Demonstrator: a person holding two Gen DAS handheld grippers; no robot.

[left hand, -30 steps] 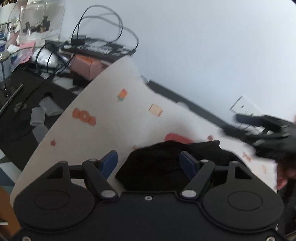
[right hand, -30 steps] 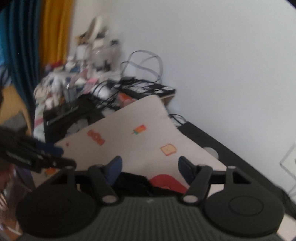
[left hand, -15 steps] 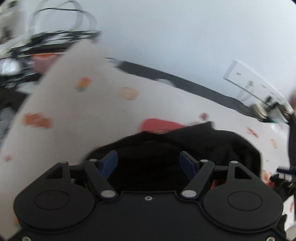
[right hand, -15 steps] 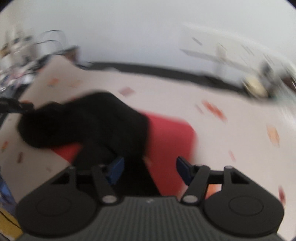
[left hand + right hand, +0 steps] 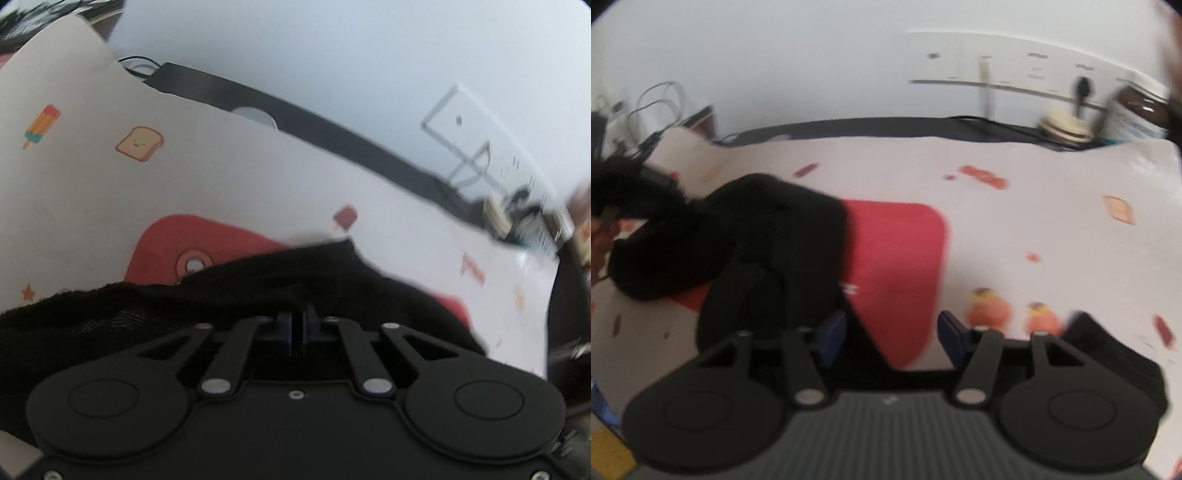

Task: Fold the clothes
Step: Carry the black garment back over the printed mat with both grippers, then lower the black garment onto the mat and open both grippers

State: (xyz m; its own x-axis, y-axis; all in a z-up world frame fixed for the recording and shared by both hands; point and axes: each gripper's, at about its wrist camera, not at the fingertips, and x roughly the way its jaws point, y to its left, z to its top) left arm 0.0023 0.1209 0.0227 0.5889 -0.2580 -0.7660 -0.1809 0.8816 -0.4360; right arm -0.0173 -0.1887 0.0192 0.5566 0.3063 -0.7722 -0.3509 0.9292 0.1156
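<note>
A black garment [image 5: 768, 236] lies crumpled on the white printed table cover, over a red rounded patch [image 5: 901, 258]. In the left wrist view my left gripper [image 5: 297, 325] is shut, its blue pads pressed together in the edge of the black garment [image 5: 258, 280]. In the right wrist view the cloth is drawn up to the left gripper [image 5: 646, 181], blurred at the far left. My right gripper [image 5: 892, 332] is low over the garment's near edge. Its jaws are closing, with a tip of black cloth and the red patch between the pads, which do not press on anything.
The white cover [image 5: 258, 177] with food prints spans the table. A black strip [image 5: 332, 133] runs along the wall behind it. Cables [image 5: 661, 99] sit at back left, a jar [image 5: 1137, 107] and round tins [image 5: 1063, 125] at back right. A dark shape [image 5: 1108, 354] lies at near right.
The left gripper came down onto the black garment and went from open to shut on it. The right gripper swung from the cluttered left side down over the garment, narrowing slightly.
</note>
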